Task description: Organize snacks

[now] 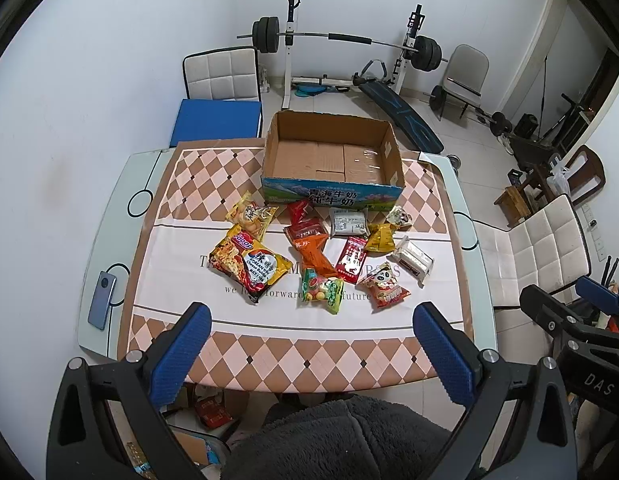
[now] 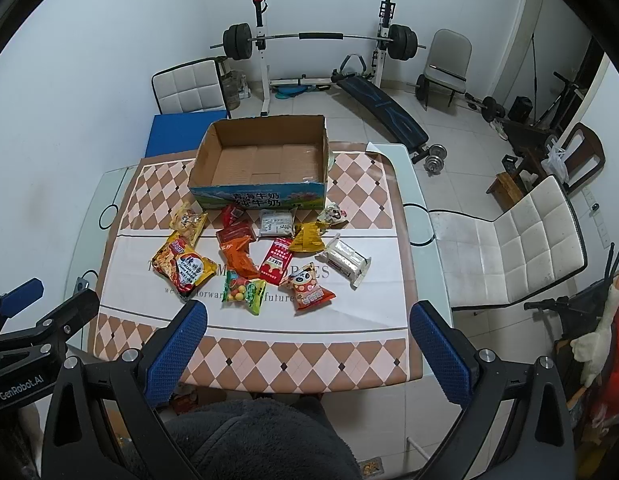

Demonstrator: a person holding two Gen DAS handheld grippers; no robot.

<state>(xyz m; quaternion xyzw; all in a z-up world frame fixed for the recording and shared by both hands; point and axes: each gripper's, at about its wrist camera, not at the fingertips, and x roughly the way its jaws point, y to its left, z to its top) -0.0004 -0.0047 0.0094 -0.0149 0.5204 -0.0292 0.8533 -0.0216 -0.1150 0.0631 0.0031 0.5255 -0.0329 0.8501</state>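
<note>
An open cardboard box [image 1: 332, 190] [image 2: 257, 196] with a blue printed front stands at the far middle of the table, with nothing inside. In front of it lie several snack packets: a yellow noodle bag [image 1: 251, 266] [image 2: 184, 266], an orange packet [image 1: 311, 254] [image 2: 238, 256], a red sachet [image 1: 352, 259] [image 2: 276, 265], a green candy bag [image 1: 323, 290] [image 2: 244, 291], a panda packet [image 1: 385, 285] [image 2: 309, 287] and a white wrapped pack [image 1: 413, 260] [image 2: 345, 260]. My left gripper [image 1: 311, 316] and my right gripper [image 2: 309, 314] both hang open over the table's near edge, short of the snacks, holding nothing.
A blue phone [image 1: 102, 300] lies at the table's left edge. White padded chairs [image 2: 521, 240] [image 1: 221, 74] stand to the right and behind. A barbell rack [image 1: 333, 40] and bench fill the back of the room. A dark fleece sleeve [image 1: 341, 440] sits below the grippers.
</note>
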